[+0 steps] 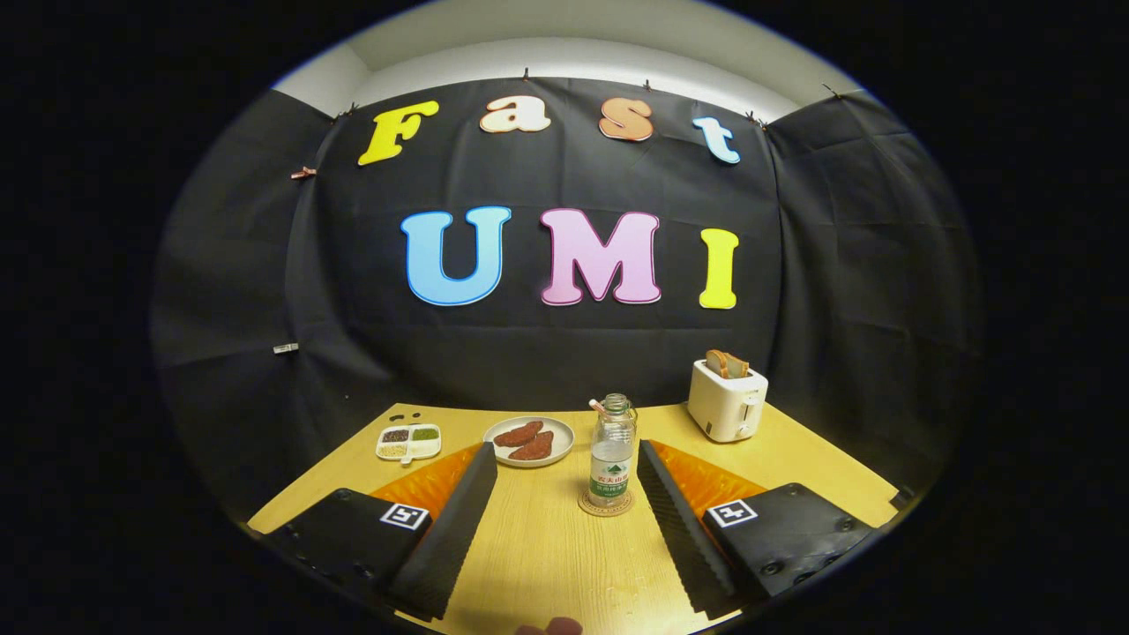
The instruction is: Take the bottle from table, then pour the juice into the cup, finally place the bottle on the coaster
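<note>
Gripper (564, 476) held low over the near edge of the tabletop (547, 564), level, aimed toward the far edge. Fingers (445, 529) spread wide apart, nothing pressed between them, tips angled slightly inward. Both fingers clear of the surface as far as can be told. A fingertip of the person's hand (551, 627) shows just behind the fingers.

The wooden tabletop (547, 556) carries a round coaster (606, 506) with a clear bottle (612, 451) standing upright on it, straw in its neck. Behind and left of the bottle sits a pale plate (556, 448) holding two brown patties. Further left lies a small divided tray (409, 442) of seeds. A white toaster (727, 402) with bread in it stands at the far right corner.
</note>
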The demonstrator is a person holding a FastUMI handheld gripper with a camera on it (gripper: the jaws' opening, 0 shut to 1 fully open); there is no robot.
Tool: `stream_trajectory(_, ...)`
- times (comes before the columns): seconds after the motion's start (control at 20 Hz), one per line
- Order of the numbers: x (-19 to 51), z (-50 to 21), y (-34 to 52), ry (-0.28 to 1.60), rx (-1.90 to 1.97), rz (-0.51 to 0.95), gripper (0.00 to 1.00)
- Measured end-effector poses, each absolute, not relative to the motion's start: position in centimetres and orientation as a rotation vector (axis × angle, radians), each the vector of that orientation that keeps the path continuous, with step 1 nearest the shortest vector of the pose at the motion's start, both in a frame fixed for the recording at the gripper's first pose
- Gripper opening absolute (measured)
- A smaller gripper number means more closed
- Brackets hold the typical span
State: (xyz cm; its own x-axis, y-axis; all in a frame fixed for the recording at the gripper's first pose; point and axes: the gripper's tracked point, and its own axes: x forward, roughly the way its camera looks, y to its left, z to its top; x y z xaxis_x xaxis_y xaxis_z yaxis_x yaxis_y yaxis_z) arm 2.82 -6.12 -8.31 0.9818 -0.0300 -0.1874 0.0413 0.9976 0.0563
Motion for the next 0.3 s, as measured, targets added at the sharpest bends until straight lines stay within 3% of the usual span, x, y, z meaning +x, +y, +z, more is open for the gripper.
stream_trajectory(0.3, 1.58, -8.02, -6.73, 0.195, 0.076, -0.007, 0.98)
